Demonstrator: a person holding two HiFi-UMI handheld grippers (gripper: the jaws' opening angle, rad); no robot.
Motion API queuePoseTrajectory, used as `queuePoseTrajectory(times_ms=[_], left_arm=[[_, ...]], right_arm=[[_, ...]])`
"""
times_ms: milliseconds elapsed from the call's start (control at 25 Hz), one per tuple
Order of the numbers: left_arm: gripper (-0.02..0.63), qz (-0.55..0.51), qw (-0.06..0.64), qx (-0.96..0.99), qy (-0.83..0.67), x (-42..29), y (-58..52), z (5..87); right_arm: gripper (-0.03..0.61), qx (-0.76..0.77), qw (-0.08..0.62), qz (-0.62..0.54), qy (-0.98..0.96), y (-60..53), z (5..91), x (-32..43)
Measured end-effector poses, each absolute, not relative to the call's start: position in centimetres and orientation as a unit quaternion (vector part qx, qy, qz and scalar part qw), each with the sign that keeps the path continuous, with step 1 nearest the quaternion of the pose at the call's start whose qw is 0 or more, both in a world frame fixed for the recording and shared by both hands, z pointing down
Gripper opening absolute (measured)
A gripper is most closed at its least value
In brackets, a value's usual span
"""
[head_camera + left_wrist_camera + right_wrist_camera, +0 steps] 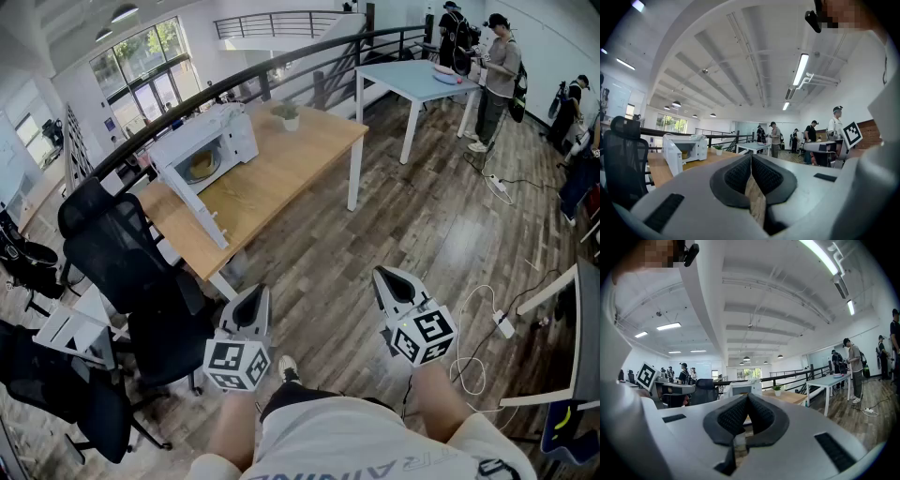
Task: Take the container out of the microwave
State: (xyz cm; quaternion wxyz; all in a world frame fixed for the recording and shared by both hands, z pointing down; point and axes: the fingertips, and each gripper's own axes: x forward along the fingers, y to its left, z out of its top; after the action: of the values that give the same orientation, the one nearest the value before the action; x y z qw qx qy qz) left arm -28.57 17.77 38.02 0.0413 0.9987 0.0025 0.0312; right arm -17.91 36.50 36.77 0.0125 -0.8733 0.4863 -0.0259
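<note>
Microwave (202, 150) on bench (291, 169), door swung open. Container (199, 166) sits inside cavity. I hold both grippers well short of microwave, which lies ahead and leftward. Left gripper (253, 298) nearer microwave, jaws together, empty. Right gripper (386, 278) farther, jaws together, empty.

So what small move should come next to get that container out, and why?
Probably step toward the wooden table: the microwave door is open, the container shows inside, yet the left hand-held gripper and the right hand-held gripper are shut, empty and far from it.
</note>
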Motion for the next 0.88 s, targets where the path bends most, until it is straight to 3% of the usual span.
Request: queuePoseTrajectory(times_ms=[880], left_arm=[[0.035, 0.033, 0.048, 0.998, 0.007, -27.1, 20.0, 38.1]], right_arm=[[0.021, -0.864, 0.028, -0.021, 0.502, 38.0, 36.8, -17.2]])
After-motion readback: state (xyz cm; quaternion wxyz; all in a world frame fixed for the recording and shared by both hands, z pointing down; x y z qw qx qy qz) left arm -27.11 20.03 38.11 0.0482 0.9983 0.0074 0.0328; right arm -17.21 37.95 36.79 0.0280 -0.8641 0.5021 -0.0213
